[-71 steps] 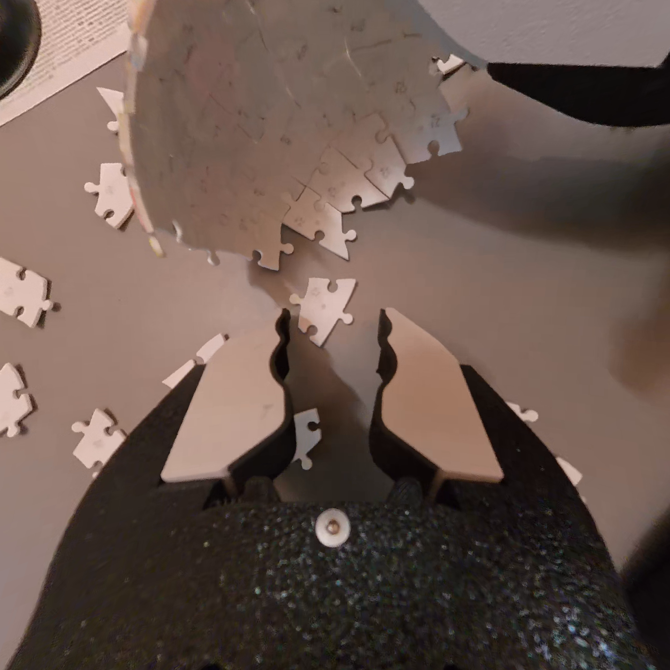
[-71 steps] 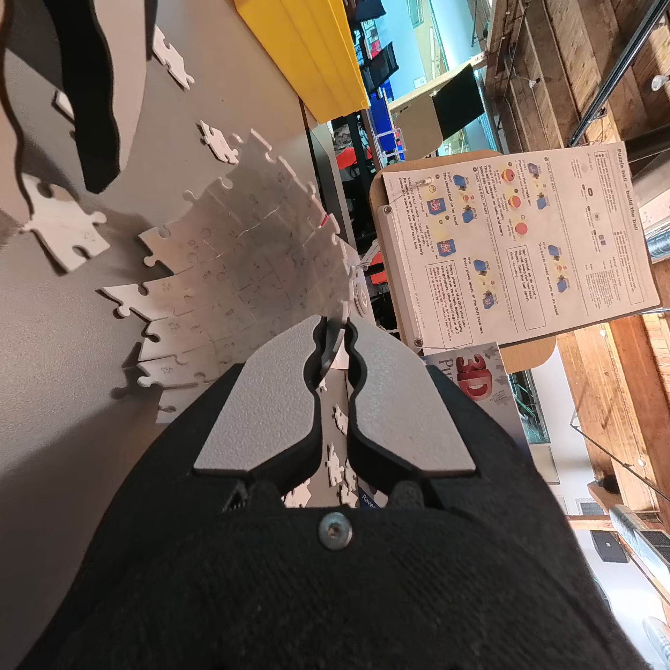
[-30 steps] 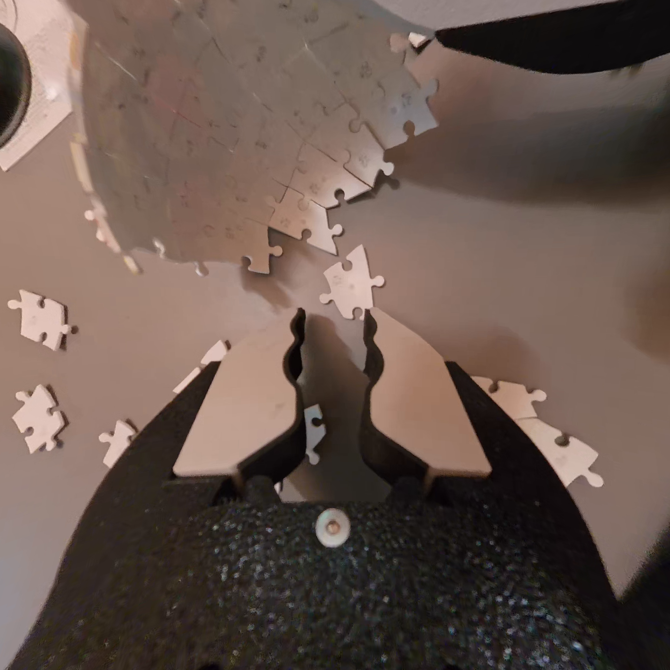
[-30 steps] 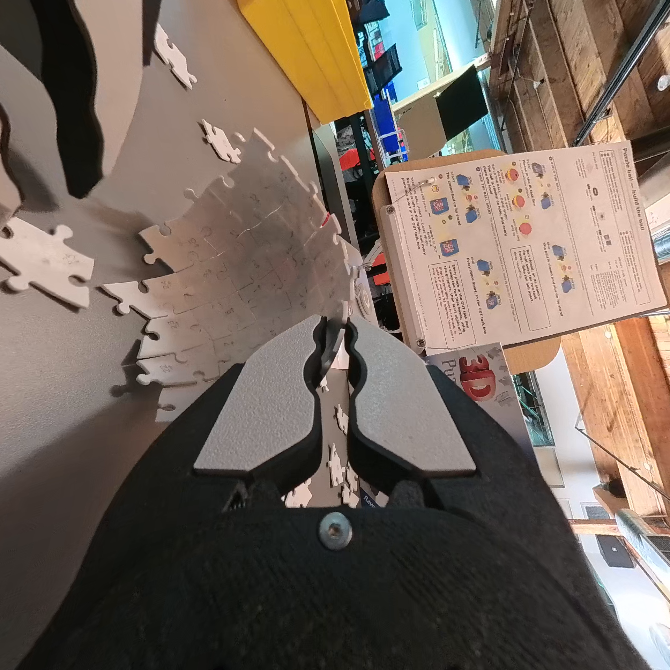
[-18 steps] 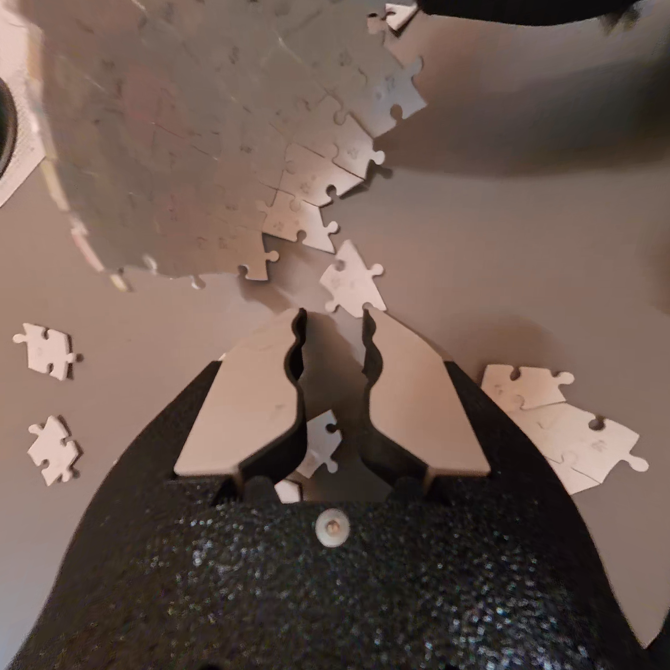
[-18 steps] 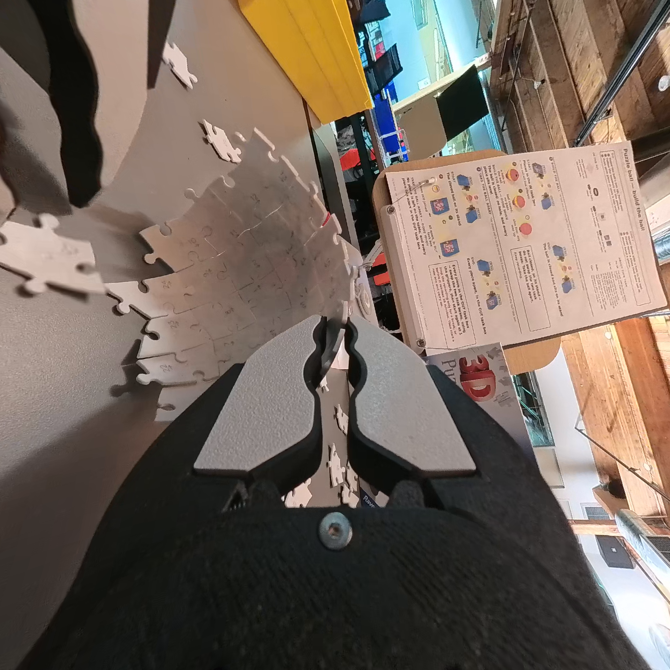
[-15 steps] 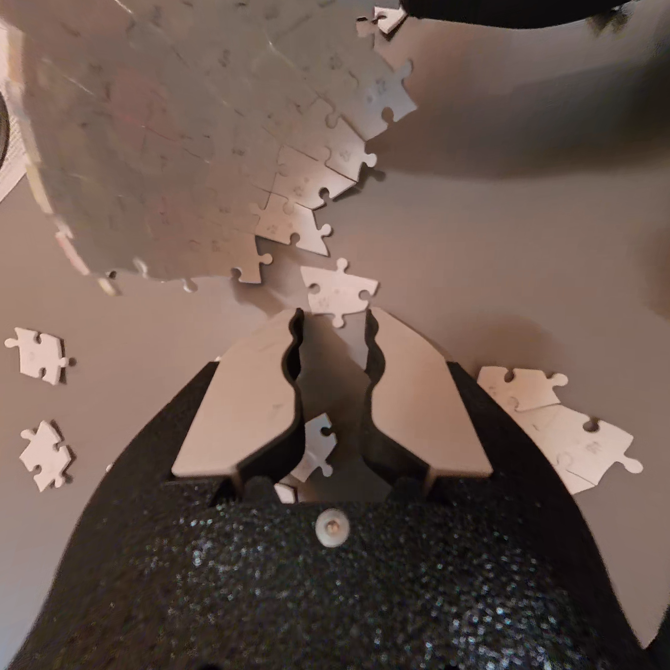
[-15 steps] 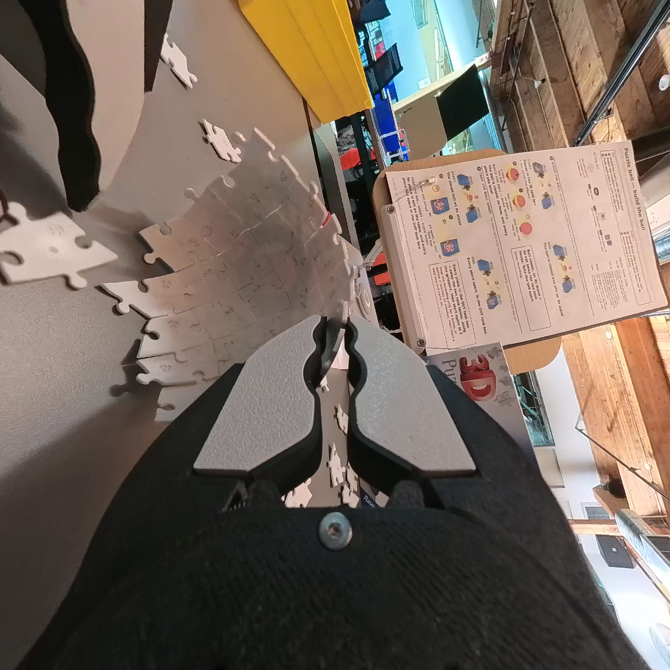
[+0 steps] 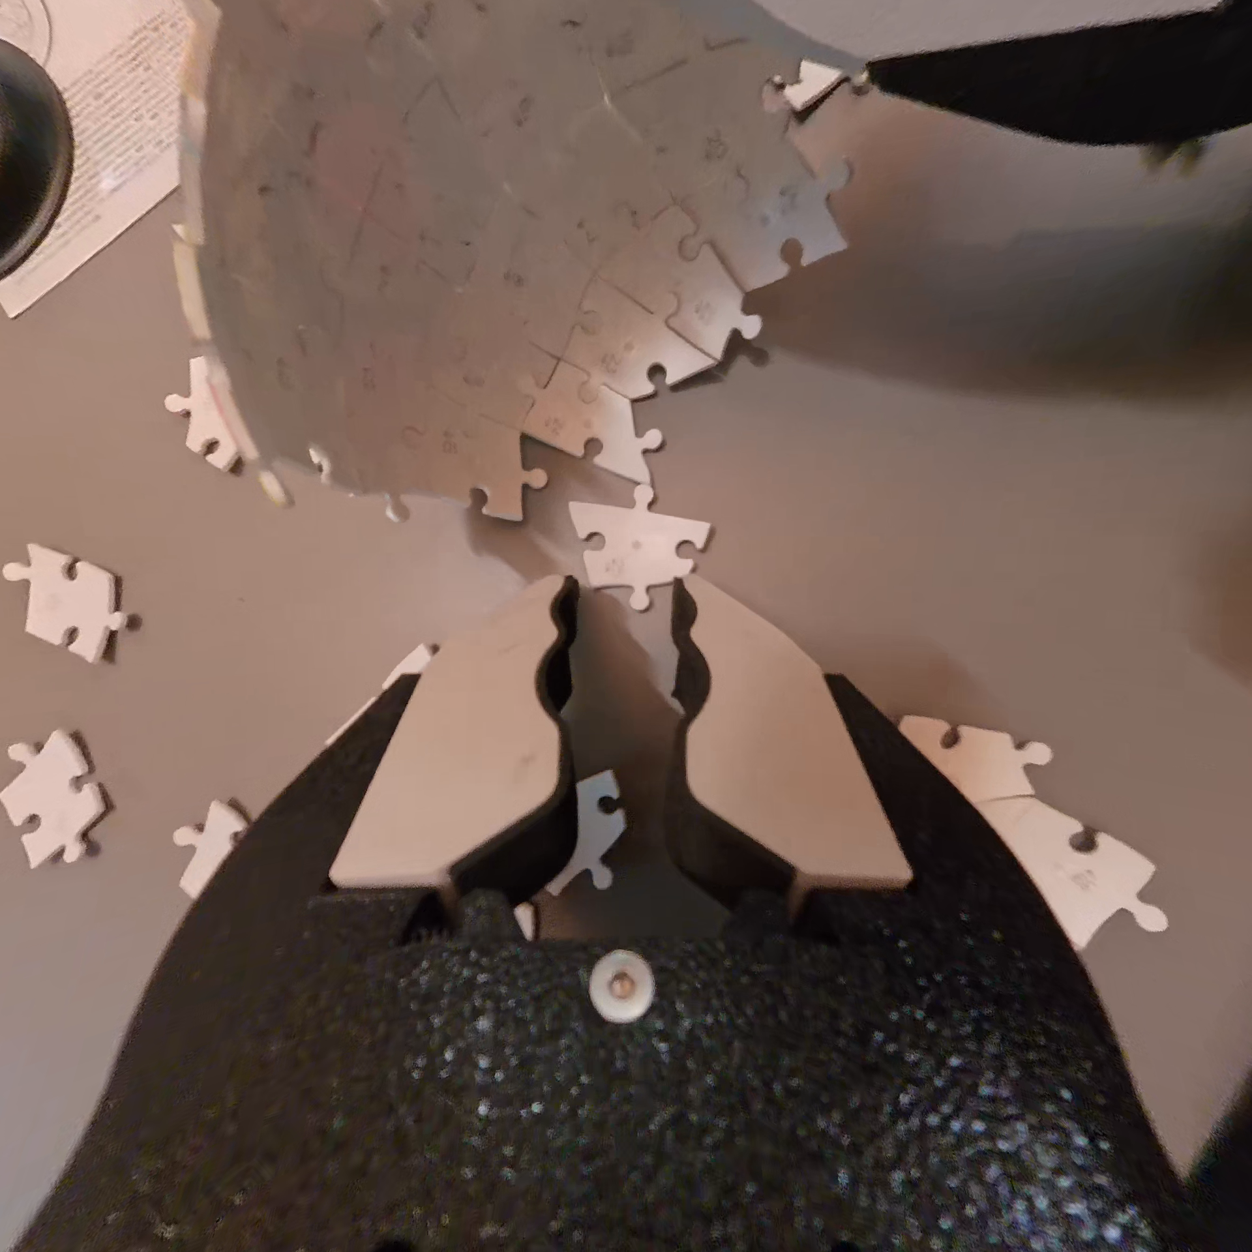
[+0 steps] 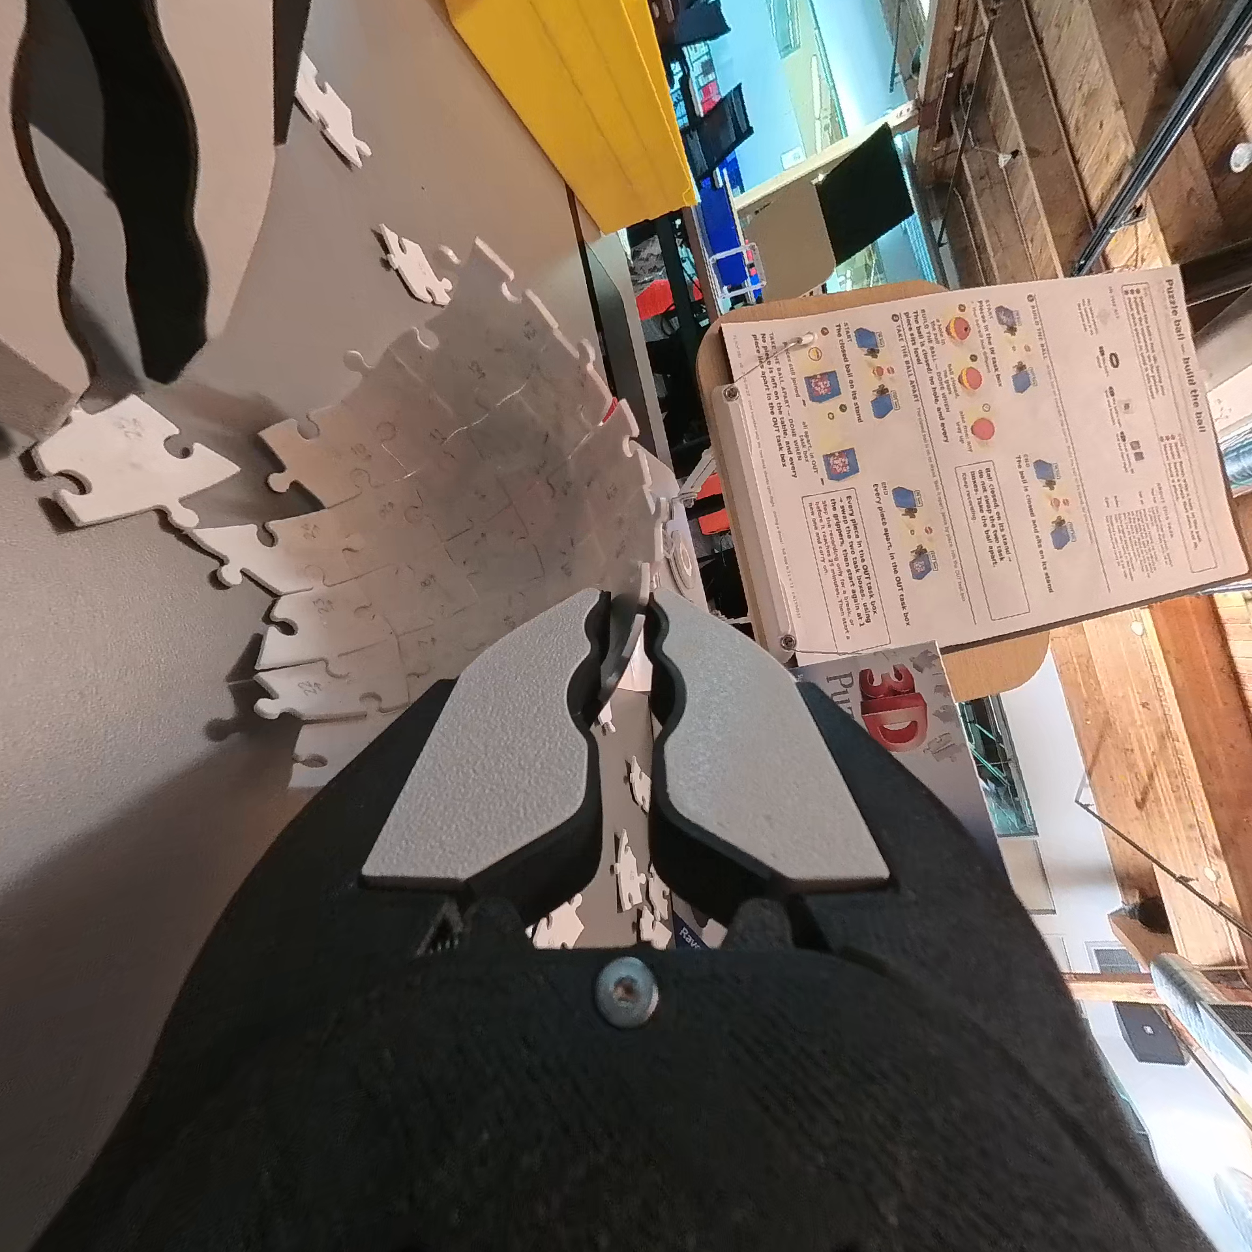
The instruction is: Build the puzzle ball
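Right hand-held gripper [image 10: 620, 613]: jaws narrowed onto the rim of the curved, pale grey shell of joined jigsaw pieces [image 10: 461, 488], both dark pads against its edge. The shell rose from the grey worktop [image 10: 101, 711] and curved away from the camera, with numbers pencilled on the piece backs.

Left hand-held gripper [image 9: 623, 593]: jaws partly open, nothing between them. Its fingertips stood just behind one loose white jigsaw piece [image 9: 640, 549] lying flat on the worktop [image 9: 948, 508]; whether the tips touched it could not be told. That piece lay just beside the shell's ragged lower edge [image 9: 474, 271], one knob nearly meeting it. In the right wrist view the same piece [image 10: 129, 471] sat under the left gripper's tips, close to the shell's notched edge.

Loose white pieces in the left wrist view, apart from that one: three at far left [image 9: 68, 599], one tucked at the shell's left edge [image 9: 206, 416], one at the top right corner [image 9: 806, 85], one between the finger bases [image 9: 596, 833], and two joined at right [image 9: 1030, 833]. Others were partly hidden under the gripper body.

Further out, left wrist view: a printed white sheet [image 9: 115, 142] and a black round object [image 9: 27, 156] at upper left. Right wrist view: one yellow bin [image 10: 589, 108], one printed instruction card on a wooden board [image 10: 982, 461], one puzzle box [image 10: 901, 718] below it.
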{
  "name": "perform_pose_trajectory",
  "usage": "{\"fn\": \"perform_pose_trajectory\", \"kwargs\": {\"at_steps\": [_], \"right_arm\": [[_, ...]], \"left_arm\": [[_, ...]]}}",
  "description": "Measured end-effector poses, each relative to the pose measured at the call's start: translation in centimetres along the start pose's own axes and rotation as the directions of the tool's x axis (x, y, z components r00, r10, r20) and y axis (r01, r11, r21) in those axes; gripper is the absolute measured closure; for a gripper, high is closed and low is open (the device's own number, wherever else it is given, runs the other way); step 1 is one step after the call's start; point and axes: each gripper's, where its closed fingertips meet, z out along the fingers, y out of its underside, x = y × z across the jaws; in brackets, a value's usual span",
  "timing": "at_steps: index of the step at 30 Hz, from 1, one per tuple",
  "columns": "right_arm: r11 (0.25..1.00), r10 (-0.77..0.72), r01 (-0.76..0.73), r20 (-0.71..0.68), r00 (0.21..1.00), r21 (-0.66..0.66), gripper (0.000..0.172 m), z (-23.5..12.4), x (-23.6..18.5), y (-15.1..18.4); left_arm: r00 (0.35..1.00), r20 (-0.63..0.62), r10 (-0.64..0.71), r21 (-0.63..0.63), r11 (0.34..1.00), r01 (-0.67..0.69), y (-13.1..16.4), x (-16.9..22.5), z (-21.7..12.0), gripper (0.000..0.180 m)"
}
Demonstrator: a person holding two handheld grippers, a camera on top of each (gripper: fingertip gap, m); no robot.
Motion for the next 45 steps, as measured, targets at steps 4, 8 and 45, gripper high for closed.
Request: {"fn": "perform_pose_trajectory", "kwargs": {"at_steps": [4, 8, 45], "right_arm": [[1.0, 0.001, -0.001, 0.001, 1.0, 0.0, 0.163, 0.0, 0.0, 0.0], [1.0, -0.002, 0.002, -0.001, 1.0, -0.001, 0.163, 0.0, 0.0, 0.0], [0.989, -0.145, 0.146, -0.086, 0.986, 0.01, 0.163, -0.3, 0.1, -1.4]], "left_arm": [[1.0, -0.008, -0.021, -0.013, 1.0, 0.021, 0.0, 0.3, 0.0, 0.153], [0.998, -0.007, -0.056, -0.033, 0.998, 0.056, 0.1, 0.4, 0.0, 0.153], [0.969, 0.108, -0.222, 0.002, 0.975, 0.223, -0.3, -0.5, 0.9, 0.145]]}}
